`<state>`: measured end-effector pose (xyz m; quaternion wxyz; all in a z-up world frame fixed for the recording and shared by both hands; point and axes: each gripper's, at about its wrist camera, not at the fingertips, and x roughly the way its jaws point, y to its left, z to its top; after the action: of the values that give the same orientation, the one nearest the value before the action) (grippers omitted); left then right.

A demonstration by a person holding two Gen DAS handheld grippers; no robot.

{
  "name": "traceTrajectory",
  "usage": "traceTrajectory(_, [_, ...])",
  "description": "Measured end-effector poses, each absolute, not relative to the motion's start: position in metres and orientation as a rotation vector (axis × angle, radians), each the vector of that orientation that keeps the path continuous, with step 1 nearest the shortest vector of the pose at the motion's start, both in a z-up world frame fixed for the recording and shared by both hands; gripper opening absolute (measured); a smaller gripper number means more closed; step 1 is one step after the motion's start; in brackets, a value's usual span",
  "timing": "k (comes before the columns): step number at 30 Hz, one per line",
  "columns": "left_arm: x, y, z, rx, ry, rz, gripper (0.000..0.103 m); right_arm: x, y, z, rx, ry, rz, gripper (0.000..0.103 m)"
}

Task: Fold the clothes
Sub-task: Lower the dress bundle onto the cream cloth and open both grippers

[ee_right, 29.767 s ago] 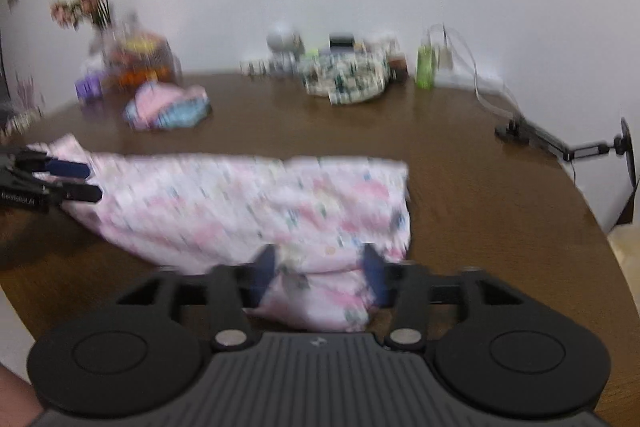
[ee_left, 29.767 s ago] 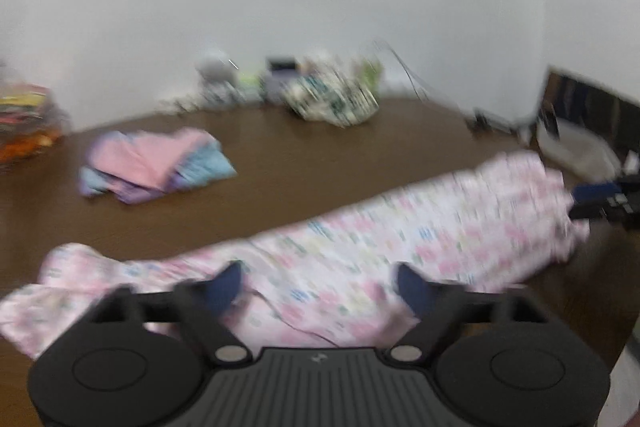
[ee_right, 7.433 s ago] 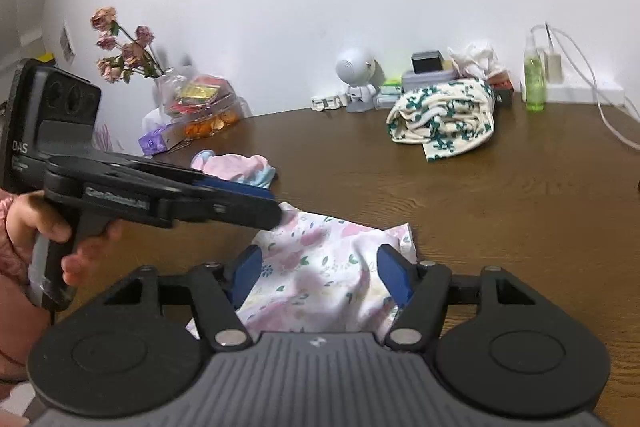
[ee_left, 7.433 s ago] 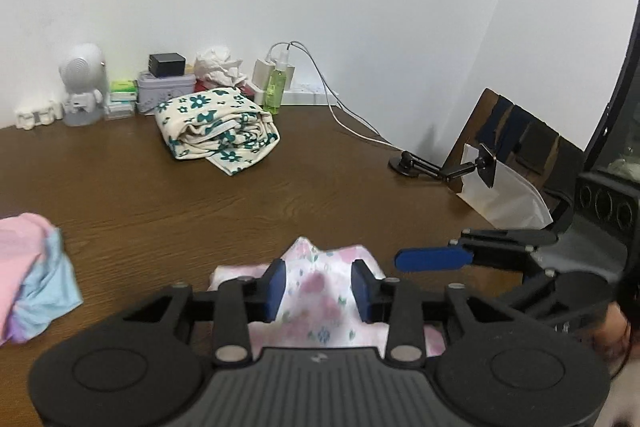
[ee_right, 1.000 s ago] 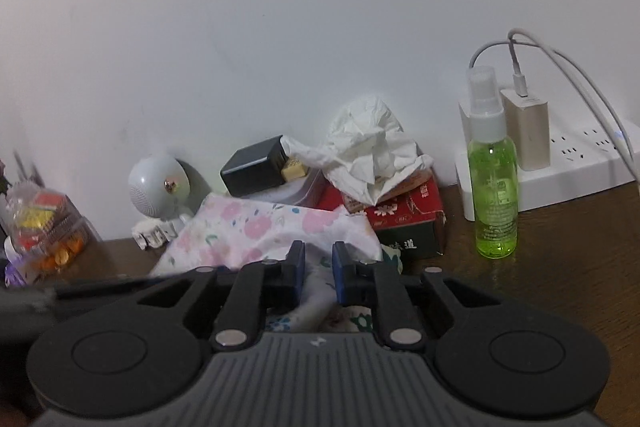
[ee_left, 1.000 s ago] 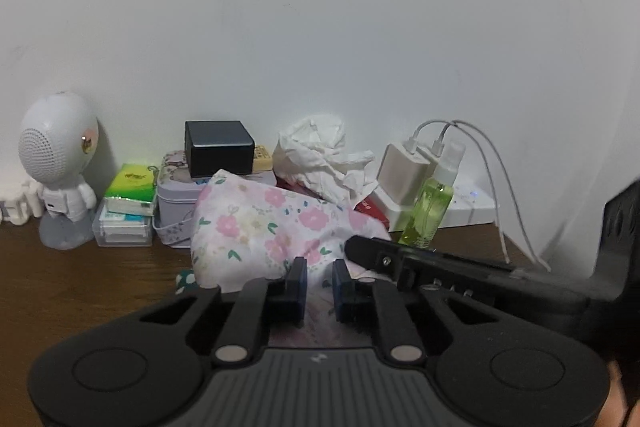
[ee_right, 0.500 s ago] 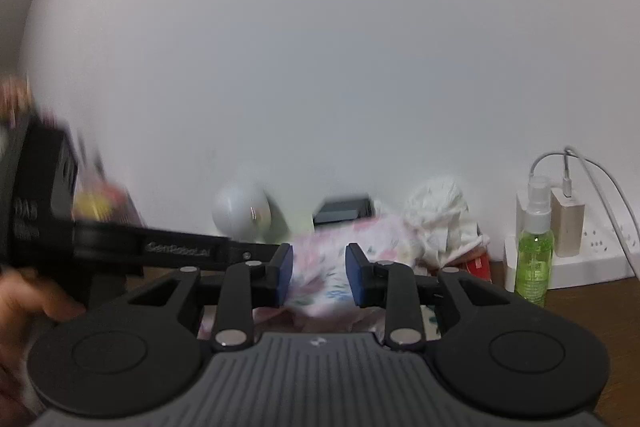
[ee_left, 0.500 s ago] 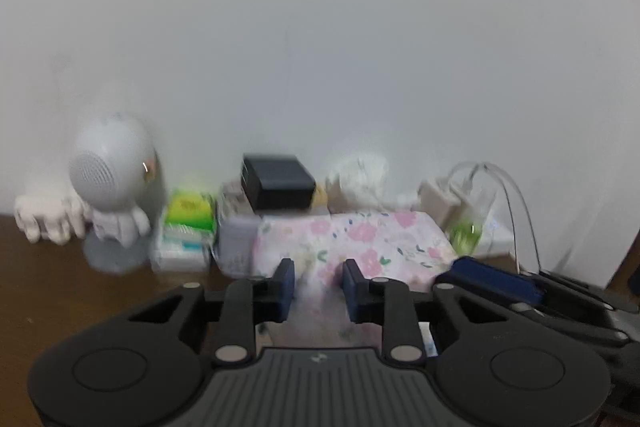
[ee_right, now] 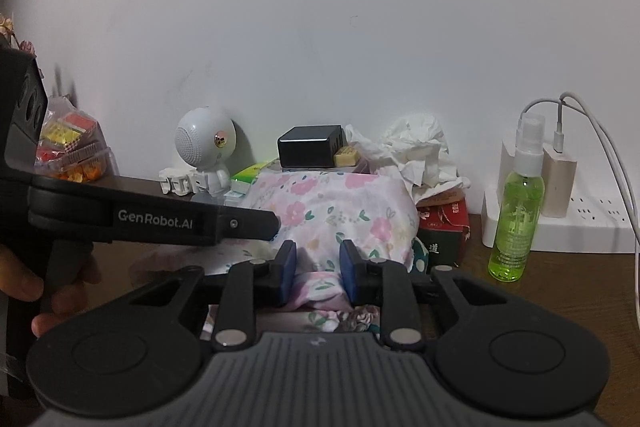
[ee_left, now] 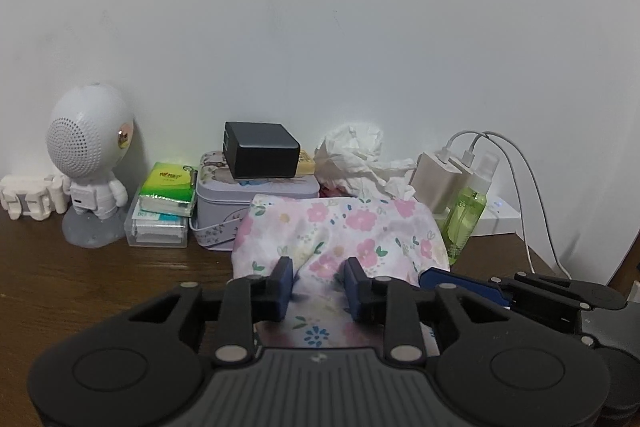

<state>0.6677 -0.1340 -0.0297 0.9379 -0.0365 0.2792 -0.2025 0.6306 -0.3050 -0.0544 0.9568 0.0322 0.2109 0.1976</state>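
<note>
Folded garment (ee_left: 340, 227) at frame centre — pink floral, plump bundle.
Left gripper (ee_left: 318, 281) and right gripper (ee_right: 316, 269) both part open around loose cloth, grip unclear — beside the tin (ee_left: 224, 203).

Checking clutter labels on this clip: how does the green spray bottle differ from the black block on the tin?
The green spray bottle is tall, slim and see-through, with green liquid and a white spray top; the black block is squat, boxy and opaque. The bottle stands on the brown table before the white power strip; the block sits raised on the lilac tin. Both stand upright by the wall, clear of both grippers.
</note>
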Motion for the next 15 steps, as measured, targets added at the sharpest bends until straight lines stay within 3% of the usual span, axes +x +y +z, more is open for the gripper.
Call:
traceTrajectory(2, [0.664,-0.134,-0.023,-0.062,0.550,-0.421,0.042,0.630,-0.308,-0.051,0.086,0.419,0.417,0.024])
traceTrajectory(3, [0.661,-0.133,-0.018,-0.059,0.532,-0.425,0.055,0.629,-0.310,-0.048,0.099,0.410,0.427,0.028])
traceTrajectory(4, [0.658,-0.131,-0.013,-0.058,0.509,-0.418,0.067,0.627,-0.311,-0.044,0.115,0.398,0.436,0.039])
traceTrajectory(5, [0.655,-0.129,-0.008,-0.057,0.481,-0.402,0.073,0.625,-0.312,-0.041,0.120,0.383,0.438,0.048])
traceTrajectory(6, [0.652,-0.127,-0.004,-0.057,0.459,-0.385,0.082,0.621,-0.311,-0.037,0.114,0.365,0.431,0.069])
traceTrajectory(7, [0.650,-0.125,0.000,-0.058,0.441,-0.368,0.088,0.618,-0.310,-0.032,0.108,0.347,0.425,0.081])
traceTrajectory(11, [0.645,-0.115,0.009,-0.093,0.424,-0.337,0.092,0.608,-0.304,-0.021,0.067,0.315,0.418,0.085])
traceTrajectory(14, [0.638,-0.108,0.013,-0.106,0.433,-0.317,0.096,0.604,-0.301,-0.015,0.051,0.310,0.401,0.099])
traceTrajectory(15, [0.634,-0.105,0.015,-0.105,0.439,-0.313,0.097,0.602,-0.300,-0.014,0.047,0.309,0.396,0.100])
